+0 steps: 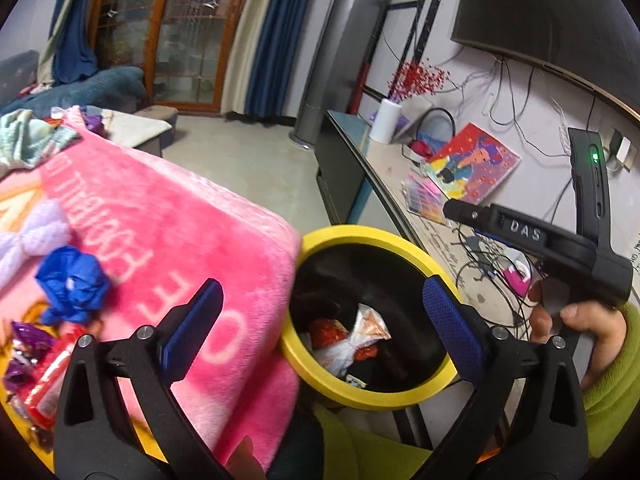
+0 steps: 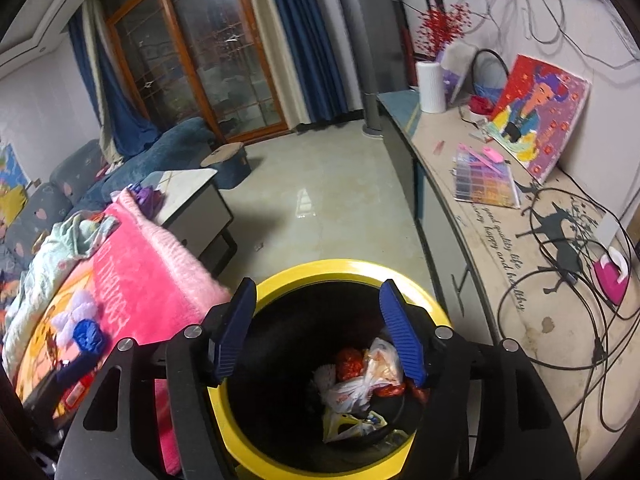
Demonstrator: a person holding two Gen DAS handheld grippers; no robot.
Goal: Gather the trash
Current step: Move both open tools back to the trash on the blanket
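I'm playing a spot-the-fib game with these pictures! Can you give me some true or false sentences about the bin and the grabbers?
1. The bin has a yellow rim. True.
2. The bin is empty. False: wrappers and a plastic bag lie inside.
3. The right gripper is squeezing a wrapper. False: its jaws are open with nothing between them.
4. A crumpled blue wrapper sits on the pink blanket. True.
5. The left gripper is open. True.
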